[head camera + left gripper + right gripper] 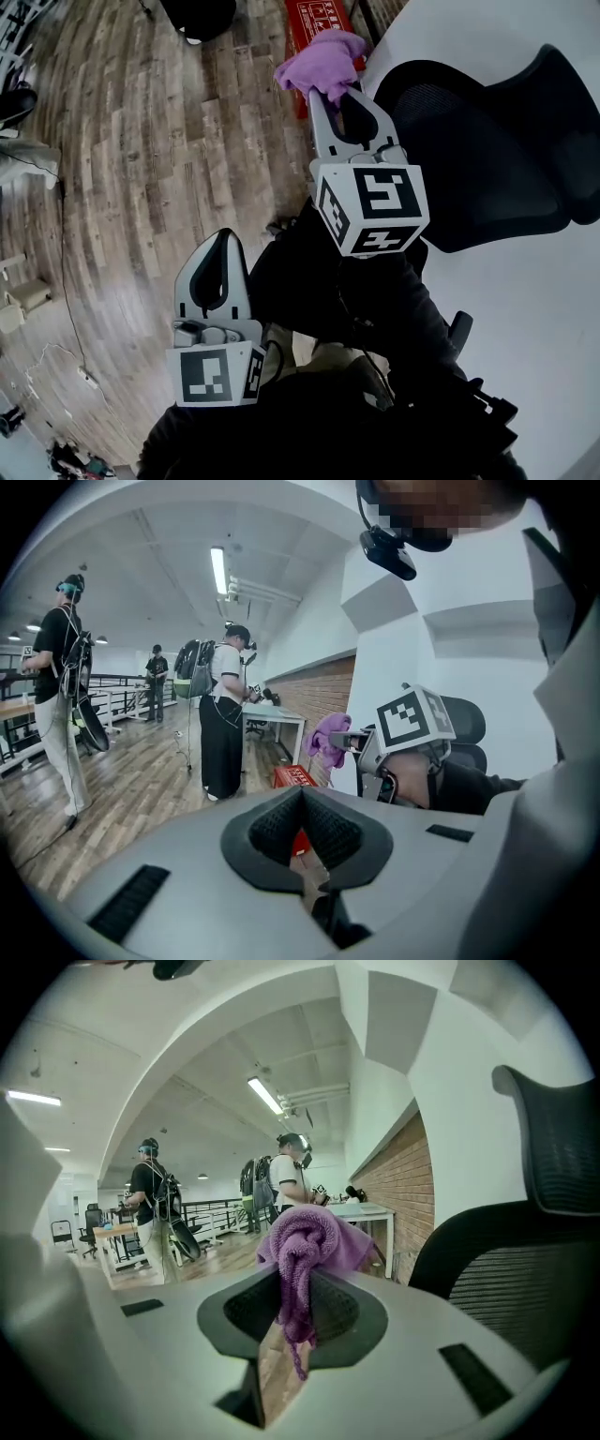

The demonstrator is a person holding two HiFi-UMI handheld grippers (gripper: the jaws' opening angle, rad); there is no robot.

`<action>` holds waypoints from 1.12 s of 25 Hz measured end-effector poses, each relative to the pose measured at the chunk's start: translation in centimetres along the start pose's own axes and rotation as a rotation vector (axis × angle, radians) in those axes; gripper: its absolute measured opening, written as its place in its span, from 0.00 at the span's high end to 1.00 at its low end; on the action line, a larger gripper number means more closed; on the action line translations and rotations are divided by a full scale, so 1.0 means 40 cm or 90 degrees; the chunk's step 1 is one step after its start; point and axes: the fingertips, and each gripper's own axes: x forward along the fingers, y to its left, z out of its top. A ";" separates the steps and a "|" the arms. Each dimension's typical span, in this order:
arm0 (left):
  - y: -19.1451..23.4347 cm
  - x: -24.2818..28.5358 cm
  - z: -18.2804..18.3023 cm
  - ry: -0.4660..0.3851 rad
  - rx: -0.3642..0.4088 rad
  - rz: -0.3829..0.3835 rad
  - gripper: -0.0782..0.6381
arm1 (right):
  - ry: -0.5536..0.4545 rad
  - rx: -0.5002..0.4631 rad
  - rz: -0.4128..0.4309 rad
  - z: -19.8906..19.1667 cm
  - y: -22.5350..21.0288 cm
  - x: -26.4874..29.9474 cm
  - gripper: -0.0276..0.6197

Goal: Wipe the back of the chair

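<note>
A black mesh office chair (pixel 487 159) stands at the right of the head view, its back and headrest (pixel 553 1157) also at the right of the right gripper view. My right gripper (pixel 330 94) is shut on a purple cloth (pixel 322 64), which bunches up above the jaws (pixel 305 1241). It hovers just left of the chair's back, apart from it. My left gripper (pixel 225 246) is lower and further left, over the wooden floor, shut with nothing between its jaws (pixel 302 829). The left gripper view also catches the right gripper (pixel 361 747) with the cloth (pixel 328 738).
A red crate (pixel 319 23) lies on the floor beyond the cloth. A white wall (pixel 525 309) runs behind the chair. Further off stand two people (pixel 220 714) (pixel 61 686), a white desk (pixel 272 726) and a brick wall (pixel 403 1194).
</note>
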 end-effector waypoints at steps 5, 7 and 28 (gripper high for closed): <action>-0.015 0.004 -0.038 0.016 0.004 -0.007 0.89 | 0.010 0.017 -0.015 -0.055 -0.029 -0.020 0.85; -0.028 0.007 -0.062 0.029 0.008 -0.013 0.89 | 0.019 0.029 -0.029 -0.092 -0.054 -0.037 0.85; -0.255 0.081 -0.248 0.111 0.061 -0.116 0.88 | 0.070 0.125 -0.090 -0.379 -0.236 -0.171 0.85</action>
